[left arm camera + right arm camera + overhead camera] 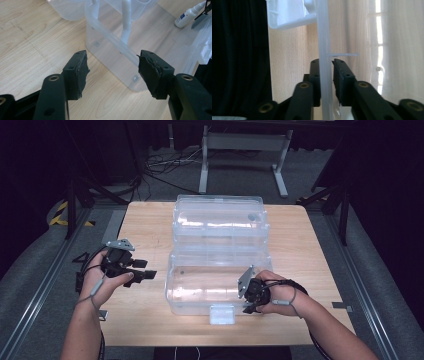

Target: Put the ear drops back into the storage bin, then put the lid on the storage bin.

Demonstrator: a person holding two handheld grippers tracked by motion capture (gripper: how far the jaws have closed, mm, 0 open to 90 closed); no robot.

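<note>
A clear plastic storage box [200,287] stands open in the middle of the wooden table, its lid [218,220] folded back behind it. My right gripper [248,307] is at the box's front right corner, pointing down. In the right gripper view the jaws [325,75] are shut on the thin translucent front wall [323,37], one pad on each side. My left gripper [146,269] is held just left of the box, apart from it. It stands open with nothing between its fingers [113,72], which face the box's near corner [112,57].
A white latch tab [222,314] juts from the box's front edge. A small white bottle [186,17] lies past the box's near wall. Bare tabletop [145,320] lies left of and in front of the box. Cables and a frame stand on the floor beyond.
</note>
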